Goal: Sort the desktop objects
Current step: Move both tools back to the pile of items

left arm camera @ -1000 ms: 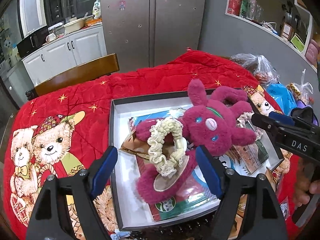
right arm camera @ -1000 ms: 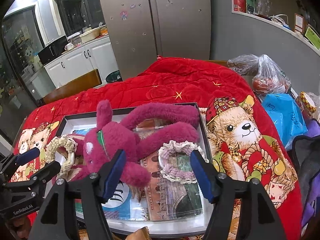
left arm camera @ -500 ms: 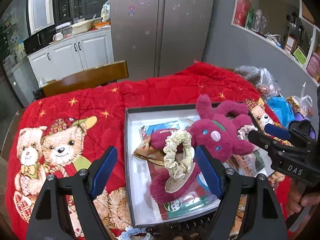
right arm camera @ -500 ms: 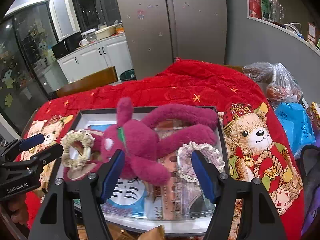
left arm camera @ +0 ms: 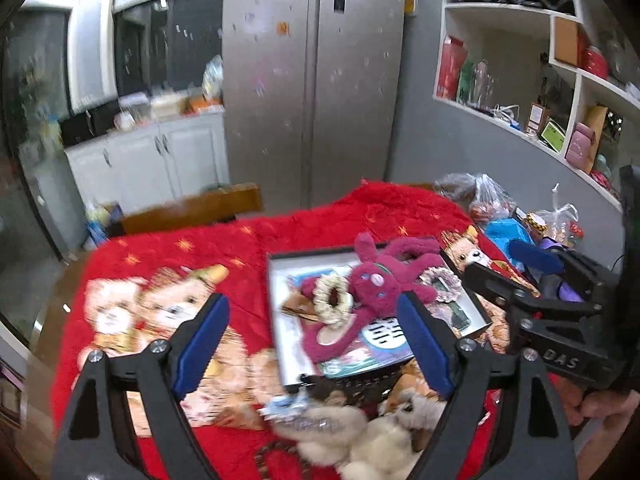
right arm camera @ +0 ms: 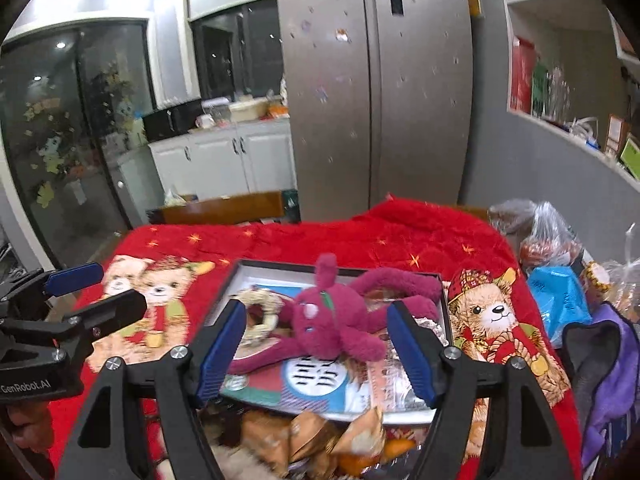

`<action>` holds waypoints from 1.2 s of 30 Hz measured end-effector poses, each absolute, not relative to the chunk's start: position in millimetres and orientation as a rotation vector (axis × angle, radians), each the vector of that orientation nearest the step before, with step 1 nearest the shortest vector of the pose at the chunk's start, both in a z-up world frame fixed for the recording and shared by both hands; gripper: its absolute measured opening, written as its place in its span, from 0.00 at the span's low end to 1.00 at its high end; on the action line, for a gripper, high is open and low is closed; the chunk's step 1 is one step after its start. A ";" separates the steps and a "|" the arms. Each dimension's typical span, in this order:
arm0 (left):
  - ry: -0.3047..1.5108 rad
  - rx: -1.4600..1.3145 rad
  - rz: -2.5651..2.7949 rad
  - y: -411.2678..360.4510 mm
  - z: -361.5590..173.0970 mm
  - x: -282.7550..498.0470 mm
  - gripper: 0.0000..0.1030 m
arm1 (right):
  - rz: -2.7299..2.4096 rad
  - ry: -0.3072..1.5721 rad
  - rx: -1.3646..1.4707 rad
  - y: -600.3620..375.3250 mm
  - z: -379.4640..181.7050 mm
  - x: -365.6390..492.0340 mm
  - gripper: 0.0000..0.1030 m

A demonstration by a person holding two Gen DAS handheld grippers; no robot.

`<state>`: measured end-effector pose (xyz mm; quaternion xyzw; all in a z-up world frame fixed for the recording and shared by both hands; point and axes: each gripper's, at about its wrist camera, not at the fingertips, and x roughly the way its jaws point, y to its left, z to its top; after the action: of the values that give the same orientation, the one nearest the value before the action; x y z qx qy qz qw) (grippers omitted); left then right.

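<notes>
Both the left gripper and right gripper hung empty above the table's near edge, jaws spread and just widened further. The magenta plush lay sprawled across the shallow box mid-table. Its limp limbs overhang the cream scrunchie, so a careless grab could drag both out.

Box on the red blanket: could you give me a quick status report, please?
Left gripper and right gripper open, empty, jaws just widening. Magenta plush rabbit and cream scrunchie lie in the box. Nothing blocking.
</notes>
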<state>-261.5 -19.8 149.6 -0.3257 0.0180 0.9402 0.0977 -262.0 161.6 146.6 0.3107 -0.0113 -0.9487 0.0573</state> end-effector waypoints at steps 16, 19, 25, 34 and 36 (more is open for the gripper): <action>-0.068 -1.088 2.793 -69.2 76.4 -165.1 0.95 | -2.849 0.094 0.791 121.3 133.1 -143.9 0.79; -0.120 -1.151 2.743 -68.6 48.6 -174.6 0.95 | -2.845 0.115 0.793 116.1 119.2 -144.0 0.79; -0.171 -1.268 2.702 -64.6 2.8 -198.2 0.95 | -2.829 0.049 0.850 126.6 87.4 -152.9 0.79; -0.067 -1.347 2.693 -62.4 -25.2 -205.6 0.95 | -2.779 -0.055 1.067 148.5 37.8 -168.6 0.79; -0.066 -1.368 2.683 -64.2 -29.9 -205.8 0.95 | -2.771 -0.066 1.086 150.6 32.9 -168.7 0.79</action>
<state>-205.8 -64.2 -29.9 -0.4533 -0.0217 0.8888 0.0645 -168.7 150.6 32.9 0.3636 -0.0222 -0.9277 0.0820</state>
